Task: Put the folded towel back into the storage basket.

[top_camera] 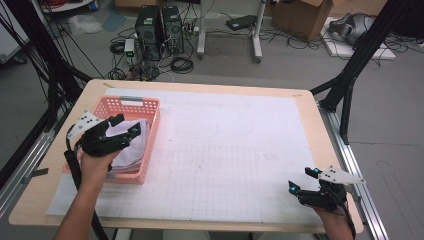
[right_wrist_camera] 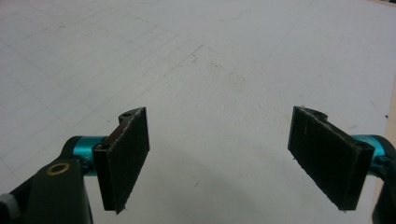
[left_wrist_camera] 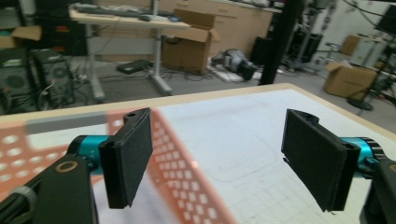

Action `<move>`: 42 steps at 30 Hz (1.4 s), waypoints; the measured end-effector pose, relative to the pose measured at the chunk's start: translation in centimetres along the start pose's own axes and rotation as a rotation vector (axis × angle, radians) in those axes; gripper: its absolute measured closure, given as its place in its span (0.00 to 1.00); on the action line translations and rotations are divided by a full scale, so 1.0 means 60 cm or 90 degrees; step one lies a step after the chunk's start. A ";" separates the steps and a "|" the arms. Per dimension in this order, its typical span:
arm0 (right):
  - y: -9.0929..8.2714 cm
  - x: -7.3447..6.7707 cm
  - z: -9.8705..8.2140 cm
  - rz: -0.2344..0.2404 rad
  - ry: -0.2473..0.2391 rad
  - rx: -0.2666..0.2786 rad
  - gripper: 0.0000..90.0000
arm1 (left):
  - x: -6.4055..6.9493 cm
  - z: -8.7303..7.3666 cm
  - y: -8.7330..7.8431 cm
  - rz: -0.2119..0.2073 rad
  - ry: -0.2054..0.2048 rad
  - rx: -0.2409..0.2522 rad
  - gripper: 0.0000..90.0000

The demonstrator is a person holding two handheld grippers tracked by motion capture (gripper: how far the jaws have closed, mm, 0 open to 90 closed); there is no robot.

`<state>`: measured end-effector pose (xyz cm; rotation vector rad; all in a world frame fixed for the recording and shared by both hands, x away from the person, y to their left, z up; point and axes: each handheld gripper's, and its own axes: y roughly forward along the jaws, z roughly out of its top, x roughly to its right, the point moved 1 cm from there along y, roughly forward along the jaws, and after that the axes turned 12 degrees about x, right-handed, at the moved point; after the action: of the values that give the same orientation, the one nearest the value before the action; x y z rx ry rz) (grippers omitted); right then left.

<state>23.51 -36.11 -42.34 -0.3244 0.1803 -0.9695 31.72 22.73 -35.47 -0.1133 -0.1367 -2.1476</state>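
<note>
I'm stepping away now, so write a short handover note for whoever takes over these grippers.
Left gripper: open, empty, above the pink basket at the table's left.
Right gripper: open, empty, near the paper mat's right front corner.
Done: folded white cloth lies inside the basket.
Left: nothing else lies on the mat; probably just draw the left gripper clear.

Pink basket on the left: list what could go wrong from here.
1. The left gripper hangs open over the pink basket; swinging sideways, a jaw could catch the basket's near wall, which stands between the jaws in the left gripper view, and drag it.
2. The white cloth lies heaped near rim height; it may spill over.
3. The basket sits near the table edge; a shove might push it off.
</note>
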 end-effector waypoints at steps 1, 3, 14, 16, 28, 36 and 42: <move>0.000 0.000 0.001 0.000 0.000 0.002 0.22 | 0.010 -0.001 0.001 -0.010 0.003 0.003 0.28; 0.001 0.000 0.002 0.002 0.000 0.005 0.22 | 0.023 -0.004 0.001 -0.020 0.005 0.006 0.28; 0.007 0.002 0.007 0.009 -0.006 0.026 0.22 | 0.104 -0.029 0.015 -0.084 0.014 0.007 0.28; 0.008 0.002 0.008 0.012 0.001 0.030 0.22 | 0.131 -0.045 0.020 -0.097 0.009 0.013 0.28; 0.010 0.008 0.006 0.018 0.001 0.040 0.22 | 0.204 -0.108 0.042 -0.142 0.012 -0.016 0.28; 0.007 0.003 0.008 0.015 0.000 0.046 0.22 | 0.221 -0.138 0.036 -0.154 0.024 -0.040 0.28; 0.014 -0.001 0.011 0.018 -0.004 0.051 0.22 | 0.221 -0.143 0.027 -0.151 0.026 -0.043 0.28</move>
<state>24.32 -35.51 -41.99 -0.2514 0.1398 -0.9452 25.57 9.65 -42.09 -0.0963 -0.0562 -2.3904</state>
